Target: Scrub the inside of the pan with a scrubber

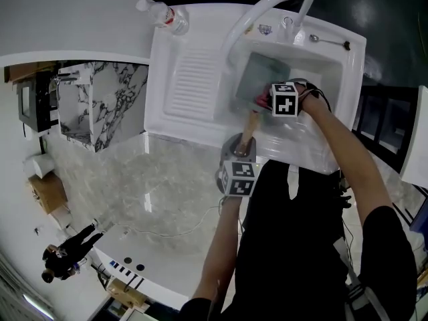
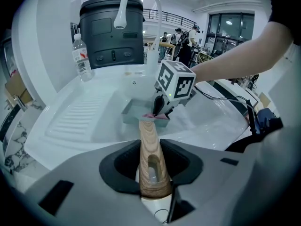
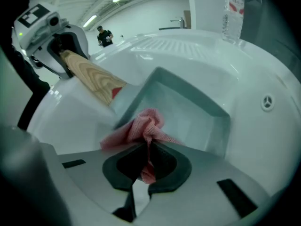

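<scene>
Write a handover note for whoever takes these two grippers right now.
Left gripper: shut on the light wooden handle of the square grey metal pan, which sits in the white sink.
Right gripper: shut on the pink mesh scrubber, at the pan's handle-end corner; contact unclear.
Done: both grips made, scrubber brought to the pan.
Left: scrub the pan's inside; how much is already clean cannot be told.

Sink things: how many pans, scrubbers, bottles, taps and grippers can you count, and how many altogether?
pan: 1
scrubber: 1
bottle: 1
tap: 1
grippers: 2 (left gripper, right gripper)
Total: 6
</scene>
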The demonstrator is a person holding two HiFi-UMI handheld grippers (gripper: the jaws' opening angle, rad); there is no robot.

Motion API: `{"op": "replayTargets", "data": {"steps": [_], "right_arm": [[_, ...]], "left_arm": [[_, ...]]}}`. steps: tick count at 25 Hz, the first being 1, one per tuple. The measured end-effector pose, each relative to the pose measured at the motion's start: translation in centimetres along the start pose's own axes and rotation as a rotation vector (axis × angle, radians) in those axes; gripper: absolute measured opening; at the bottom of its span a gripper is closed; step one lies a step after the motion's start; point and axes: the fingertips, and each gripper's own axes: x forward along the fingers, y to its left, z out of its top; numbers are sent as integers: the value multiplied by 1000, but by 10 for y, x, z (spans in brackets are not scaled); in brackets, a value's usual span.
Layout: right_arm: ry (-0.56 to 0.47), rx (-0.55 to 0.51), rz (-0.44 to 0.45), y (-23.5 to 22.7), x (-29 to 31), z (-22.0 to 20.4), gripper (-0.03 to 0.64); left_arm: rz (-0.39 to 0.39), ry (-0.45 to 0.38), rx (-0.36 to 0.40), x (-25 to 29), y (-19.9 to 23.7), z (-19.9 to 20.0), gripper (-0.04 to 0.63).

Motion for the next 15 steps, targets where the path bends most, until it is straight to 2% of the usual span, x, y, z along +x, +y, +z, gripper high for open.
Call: {"op": "replayTargets", "data": {"steps": [4,8,10,12,15], "right_arm": [[125,24,-153,-41,7,-24,31],[175,80,-346,-81,1,-41,34],[136,128,-420,-88,-15,-38,34],[74,159,-448,-86,-37,-27,34],[13,143,-491,-77,-73,-11,34]], "left_arm": [[-2,3,0,1,0,3,137],[-5,-5,1,3,-1,5,137],[-5,-11,6,3,-1,4,137],[-1,-18,11,2,0,2,137],[7,-26,15,0,2,-1,137]]}}
